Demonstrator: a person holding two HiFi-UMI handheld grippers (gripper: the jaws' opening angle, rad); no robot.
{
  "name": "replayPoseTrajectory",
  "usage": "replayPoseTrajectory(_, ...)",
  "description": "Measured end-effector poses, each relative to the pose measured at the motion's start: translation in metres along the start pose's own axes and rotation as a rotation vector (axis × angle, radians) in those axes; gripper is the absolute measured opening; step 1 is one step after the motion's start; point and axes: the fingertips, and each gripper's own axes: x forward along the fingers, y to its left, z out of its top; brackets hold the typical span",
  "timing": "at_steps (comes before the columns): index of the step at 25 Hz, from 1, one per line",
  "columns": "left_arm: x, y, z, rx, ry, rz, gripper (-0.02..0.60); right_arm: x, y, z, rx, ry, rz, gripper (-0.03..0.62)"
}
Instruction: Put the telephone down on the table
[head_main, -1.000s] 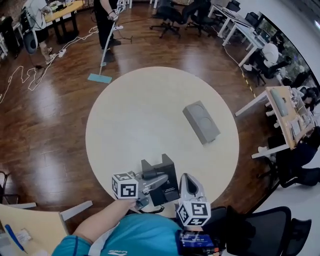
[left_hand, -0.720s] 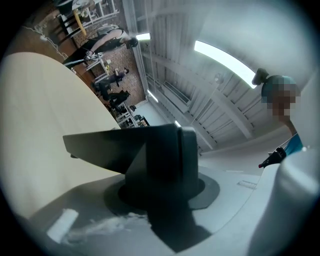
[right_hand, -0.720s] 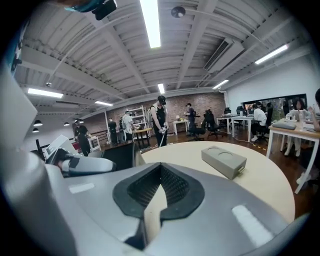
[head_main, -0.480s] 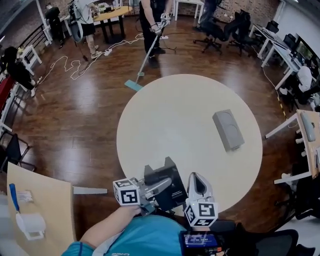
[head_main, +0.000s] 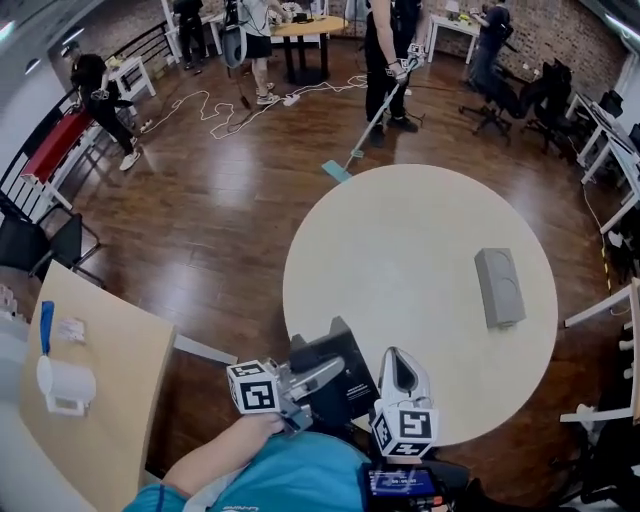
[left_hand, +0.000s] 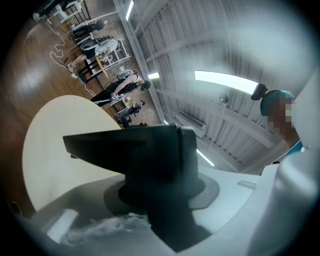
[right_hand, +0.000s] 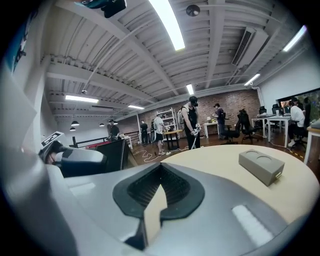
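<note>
The telephone (head_main: 350, 390) is a black, angular desk set, held over the near edge of the round cream table (head_main: 400, 250). My left gripper (head_main: 335, 368) is shut on it from the left. In the left gripper view the black telephone (left_hand: 130, 145) fills the space between the jaws of the left gripper (left_hand: 160, 185). My right gripper (head_main: 400, 358) hovers just right of the telephone with nothing in it. In the right gripper view the right gripper (right_hand: 160, 167) has its jaws together, and the telephone (right_hand: 112, 152) shows at the left.
A grey box (head_main: 499, 287) with two round dimples lies on the table's right side, also the grey box (right_hand: 261, 165) ahead of the right gripper. A wooden desk (head_main: 90, 370) stands at the left. A person with a mop (head_main: 385, 60) stands beyond the table.
The head view has swung left, so the table and grey box now sit further right in the picture. Both grippers keep their places by the near edge, the telephone still in the left one.
</note>
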Motion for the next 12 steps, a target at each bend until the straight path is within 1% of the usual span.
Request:
replayPoseTrajectory(5, -0.037, 0.007, 0.014, 0.006, -0.077, 0.053, 0.153, 0.016, 0.037, 0.002, -0.025, -0.005, 0.086, -0.006)
replayPoseTrajectory(9, -0.059, 0.008, 0.021, 0.009, -0.128, 0.08, 0.153, 0.024, 0.058, 0.003, -0.038, 0.001, 0.136, -0.006)
replayPoseTrajectory(12, -0.093, 0.018, 0.034, 0.007, -0.161, 0.095, 0.153, 0.039, 0.092, 0.001, -0.054, 0.008, 0.17, -0.006)
